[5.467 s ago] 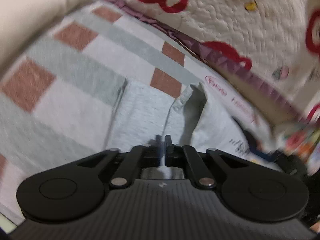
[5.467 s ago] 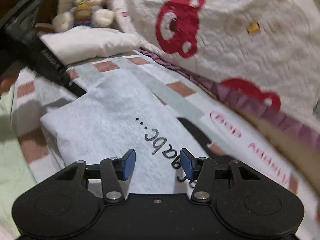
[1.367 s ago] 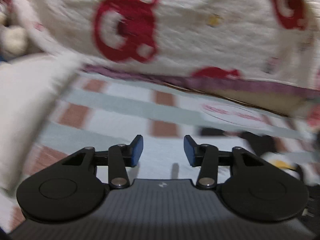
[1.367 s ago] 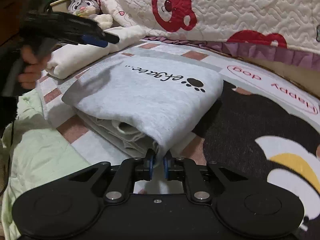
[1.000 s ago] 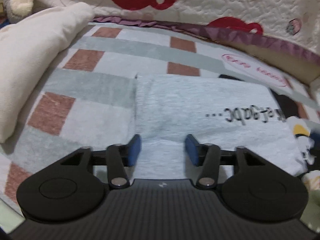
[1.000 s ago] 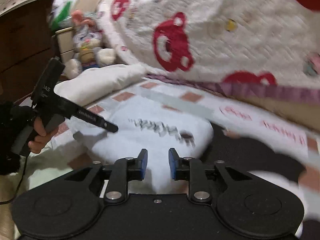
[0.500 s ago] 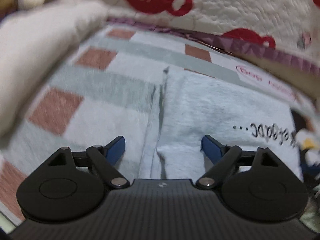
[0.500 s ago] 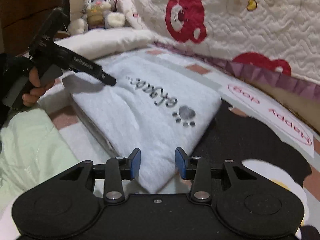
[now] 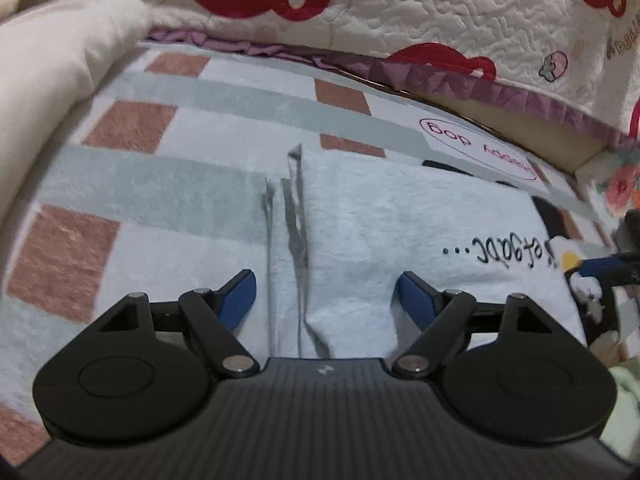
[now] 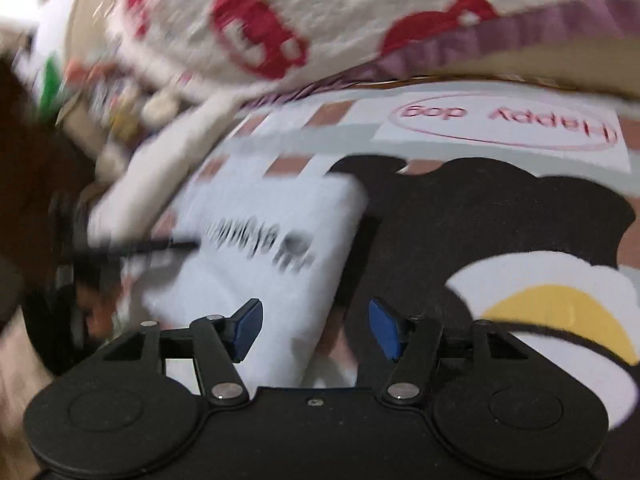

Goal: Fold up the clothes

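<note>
A light grey folded sweatshirt with black lettering lies flat on the checked bed sheet. My left gripper hovers low over its left edge. The stacked fold edges run between the wide-apart blue pads, which do not press on them; the jaws are closing slightly. The right wrist view is blurred. In it my right gripper straddles the sweatshirt's near right corner, its jaws opening and holding nothing. One of the right gripper's fingers shows at the sweatshirt's right side.
A cream pillow lies to the left. A quilt with red bears is heaped along the back. A black dog print covers the sheet to the right, and light green cloth lies at the near right.
The right gripper has let go of the sweatshirt's corner, opened and swung right while rolling. The left gripper has opened wider and sunk over the left edge.
</note>
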Tool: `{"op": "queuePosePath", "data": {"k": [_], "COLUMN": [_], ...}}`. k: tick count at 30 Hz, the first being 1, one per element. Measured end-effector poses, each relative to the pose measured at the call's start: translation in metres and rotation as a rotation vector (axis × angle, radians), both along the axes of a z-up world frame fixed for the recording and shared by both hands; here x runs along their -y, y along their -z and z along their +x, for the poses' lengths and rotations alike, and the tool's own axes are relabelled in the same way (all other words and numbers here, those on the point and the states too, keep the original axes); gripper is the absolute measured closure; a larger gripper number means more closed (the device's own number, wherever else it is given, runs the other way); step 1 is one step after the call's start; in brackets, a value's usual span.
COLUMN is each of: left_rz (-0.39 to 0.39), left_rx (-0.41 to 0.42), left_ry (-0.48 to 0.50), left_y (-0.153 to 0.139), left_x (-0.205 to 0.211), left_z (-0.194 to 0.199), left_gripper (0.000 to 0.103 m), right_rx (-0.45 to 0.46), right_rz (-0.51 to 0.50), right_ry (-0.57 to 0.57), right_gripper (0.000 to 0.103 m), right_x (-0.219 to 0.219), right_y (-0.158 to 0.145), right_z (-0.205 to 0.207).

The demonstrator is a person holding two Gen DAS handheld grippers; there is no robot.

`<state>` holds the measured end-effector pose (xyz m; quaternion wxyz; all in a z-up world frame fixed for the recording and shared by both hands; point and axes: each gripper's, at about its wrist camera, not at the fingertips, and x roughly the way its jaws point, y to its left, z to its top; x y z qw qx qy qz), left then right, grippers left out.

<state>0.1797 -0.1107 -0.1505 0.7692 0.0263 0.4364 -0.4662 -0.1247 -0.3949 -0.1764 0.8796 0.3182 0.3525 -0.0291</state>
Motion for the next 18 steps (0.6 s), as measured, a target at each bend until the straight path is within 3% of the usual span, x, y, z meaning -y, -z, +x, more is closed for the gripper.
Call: {"op": "queuePosePath", "data": {"k": [4, 6, 7, 8, 12, 14, 15, 18], "left_rz": [-0.079, -0.107, -0.121, -0.129, -0.091, -0.103, -0.110, -0.156], "left_rx": [-0.123, -0.187, -0.224, -0.250, -0.171, -0.163, -0.168, -0.213], "left_ry": [0.000, -0.008, -0.012, -0.015, -0.013, -0.021, -0.028, 0.004], "left_y": [0.005, 0.009, 0.011, 0.013, 0.007, 0.002, -0.001, -0.013], "left_x": [-0.007, -0.009, -0.010, -0.010, -0.005, -0.010, -0.013, -0.021], "left_z": [0.011, 0.014, 0.015, 0.015, 0.006, 0.000, -0.003, -0.011], "left_gripper": [0.028, 0.046, 0.061, 0.063, 0.069, 0.076, 0.077, 0.079], "right_rx": [0.002, 0.002, 0.008, 0.016, 0.054, 0.064, 0.076, 0.091], "right_rz": [0.127, 0.165, 0.168, 0.174, 0.195, 0.130, 0.090, -0.078], "right_ry": [0.069, 0.056, 0.041, 0.025, -0.048, -0.119, -0.156, -0.245], "right_gripper": [0.038, 0.038, 0.037, 0.036, 0.035, 0.061, 0.068, 0.071], "right_x": [0.019, 0.017, 0.015, 0.013, 0.012, 0.012, 0.012, 0.012], "right_y": [0.027, 0.040, 0.044, 0.048, 0.051, 0.035, 0.025, -0.005], "right_z": [0.023, 0.036, 0.042, 0.050, 0.089, 0.110, 0.118, 0.143]}}
